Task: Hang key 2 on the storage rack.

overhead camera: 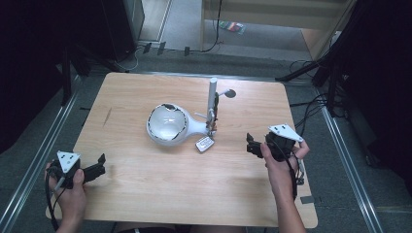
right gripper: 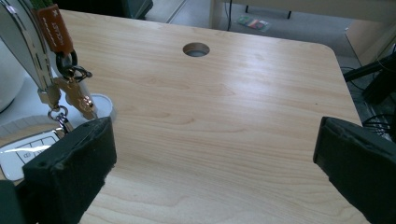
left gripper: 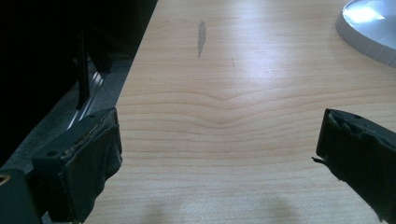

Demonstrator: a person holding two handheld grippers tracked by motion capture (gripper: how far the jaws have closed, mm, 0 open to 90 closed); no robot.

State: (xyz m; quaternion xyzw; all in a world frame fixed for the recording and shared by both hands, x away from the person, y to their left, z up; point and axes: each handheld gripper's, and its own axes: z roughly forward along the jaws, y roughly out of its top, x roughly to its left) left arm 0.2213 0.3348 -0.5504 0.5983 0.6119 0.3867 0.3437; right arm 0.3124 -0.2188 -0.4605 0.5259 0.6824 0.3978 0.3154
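The wooden table [overhead camera: 145, 184] carries a white bowl-shaped stand [overhead camera: 167, 125] with an upright post [overhead camera: 212, 99], well ahead of the left gripper [overhead camera: 99, 167] and just left of the right gripper [overhead camera: 252, 144]. Both grippers have jaws wide apart, holding nothing. Keys [right gripper: 77, 95] and a white fob [overhead camera: 205, 144] hang at the post; a careless reach with the right gripper could likely snag them and topple the stand.

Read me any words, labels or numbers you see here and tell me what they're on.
Orange key tag: white print, too blurred to read.
White key fob: small button icons, no legible words.
Nothing readable on the white lamp, the wooden table, the left claw or the right claw.
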